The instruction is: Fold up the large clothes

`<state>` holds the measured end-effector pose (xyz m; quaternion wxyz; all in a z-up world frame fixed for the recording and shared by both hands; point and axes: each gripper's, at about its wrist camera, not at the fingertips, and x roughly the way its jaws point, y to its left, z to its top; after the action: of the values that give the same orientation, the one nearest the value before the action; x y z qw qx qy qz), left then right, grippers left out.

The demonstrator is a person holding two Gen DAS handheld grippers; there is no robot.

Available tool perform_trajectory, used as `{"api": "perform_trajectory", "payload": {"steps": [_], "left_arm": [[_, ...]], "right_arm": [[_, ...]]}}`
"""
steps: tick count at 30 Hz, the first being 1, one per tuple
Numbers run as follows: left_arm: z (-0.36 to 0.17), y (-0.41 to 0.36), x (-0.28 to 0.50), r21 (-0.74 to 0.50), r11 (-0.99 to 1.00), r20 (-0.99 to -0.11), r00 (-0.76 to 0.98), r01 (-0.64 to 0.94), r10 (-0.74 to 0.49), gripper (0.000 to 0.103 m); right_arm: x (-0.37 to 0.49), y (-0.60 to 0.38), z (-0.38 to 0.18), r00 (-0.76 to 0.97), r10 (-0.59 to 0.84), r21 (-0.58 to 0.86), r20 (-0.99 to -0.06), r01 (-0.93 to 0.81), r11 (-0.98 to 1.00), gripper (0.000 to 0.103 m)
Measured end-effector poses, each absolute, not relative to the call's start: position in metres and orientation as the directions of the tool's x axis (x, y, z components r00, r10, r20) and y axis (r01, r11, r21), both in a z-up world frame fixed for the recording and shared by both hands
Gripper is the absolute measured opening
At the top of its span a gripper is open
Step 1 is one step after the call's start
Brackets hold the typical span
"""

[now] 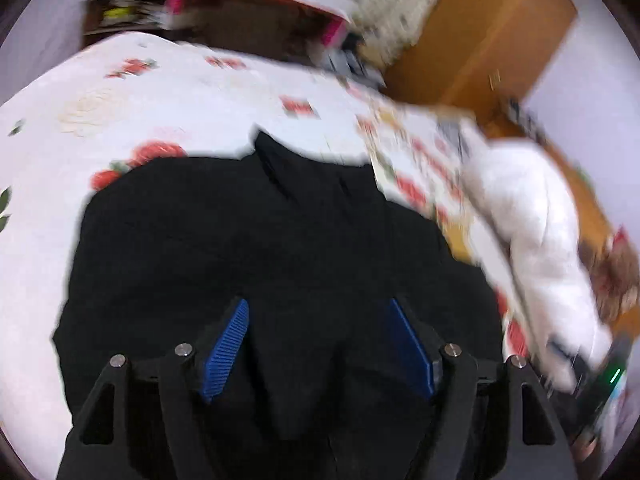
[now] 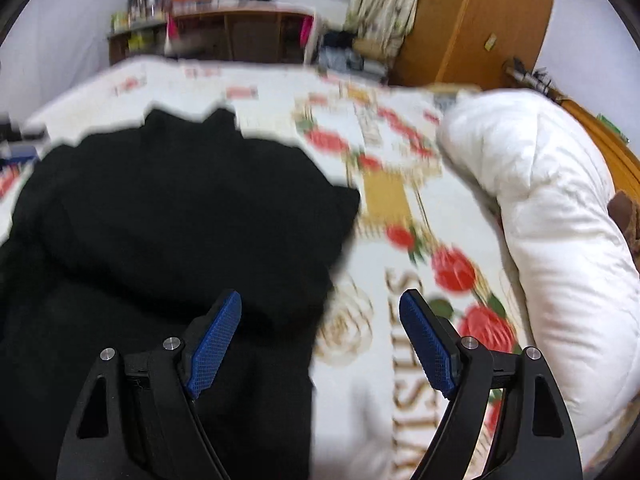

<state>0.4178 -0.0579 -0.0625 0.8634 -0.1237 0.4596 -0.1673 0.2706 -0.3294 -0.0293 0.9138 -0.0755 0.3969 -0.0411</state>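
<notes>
A large black garment (image 1: 248,240) lies bunched and partly folded on a bed covered by a white sheet with red roses (image 1: 168,96). My left gripper (image 1: 320,308) hovers above the middle of the garment, its blue pads wide apart and nothing between them. In the right wrist view the same black garment (image 2: 168,208) fills the left half, its right edge ending on the sheet (image 2: 400,208). My right gripper (image 2: 320,300) stands open above that edge, with the left pad over the black cloth and the right pad over the sheet. Both views are blurred.
A bulky white duvet (image 2: 552,216) lies along the right side of the bed. Beyond the bed stand a wooden desk with shelves (image 2: 240,36), a curtain (image 2: 380,4) and a wooden wardrobe (image 2: 480,20). Clutter sits at the far right edge (image 1: 608,280) in the left wrist view.
</notes>
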Motion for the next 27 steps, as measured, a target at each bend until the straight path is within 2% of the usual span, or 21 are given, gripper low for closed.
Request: {"api": "perform_trajectory", "payload": {"steps": [3, 5, 8, 10, 11, 12, 19, 23, 27], "left_arm": [[-0.083, -0.083, 0.422, -0.306, 0.929, -0.800, 0.473, 0.208, -0.369, 0.074], [-0.099, -0.096, 0.426, -0.216, 0.951, -0.852, 0.434, 0.222, -0.294, 0.074], [-0.117, -0.102, 0.429, -0.096, 0.967, -0.871, 0.451, 0.235, -0.196, 0.075], [-0.127, -0.099, 0.431, -0.093, 0.970, -0.872, 0.451, 0.224, -0.188, 0.084], [-0.133, -0.097, 0.435, -0.101, 0.973, -0.879, 0.440, 0.206, -0.185, 0.090], [-0.139, -0.095, 0.438, -0.113, 0.974, -0.885, 0.426, 0.195, -0.188, 0.092], [-0.141, -0.098, 0.429, -0.065, 0.978, -0.881, 0.449, 0.200, -0.151, 0.094], [-0.120, -0.084, 0.415, -0.086, 0.978, -0.866, 0.471, 0.191, -0.168, 0.094], [-0.100, -0.075, 0.389, -0.083, 0.971, -0.840, 0.509, 0.223, -0.188, 0.094]], "right_arm": [[0.292, -0.320, -0.036, 0.704, -0.067, -0.101, -0.707, -0.007, 0.995, 0.082], [0.309, -0.315, -0.052, 0.683, -0.039, -0.066, -0.730, -0.014, 0.998, 0.082], [0.327, -0.315, -0.080, 0.623, -0.047, -0.057, -0.781, 0.004, 0.998, 0.082], [0.336, -0.316, -0.104, 0.543, -0.112, -0.115, -0.832, 0.029, 0.993, 0.082], [0.336, -0.319, -0.110, 0.532, -0.112, -0.114, -0.839, 0.030, 0.993, 0.082], [0.335, -0.320, -0.115, 0.533, -0.100, -0.100, -0.840, 0.029, 0.995, 0.082], [0.326, -0.327, -0.120, 0.515, -0.085, -0.071, -0.853, 0.047, 0.996, 0.082], [0.308, -0.324, -0.096, 0.550, -0.103, -0.084, -0.829, 0.060, 0.995, 0.082], [0.281, -0.317, -0.066, 0.598, -0.055, -0.048, -0.800, 0.028, 0.998, 0.082]]}}
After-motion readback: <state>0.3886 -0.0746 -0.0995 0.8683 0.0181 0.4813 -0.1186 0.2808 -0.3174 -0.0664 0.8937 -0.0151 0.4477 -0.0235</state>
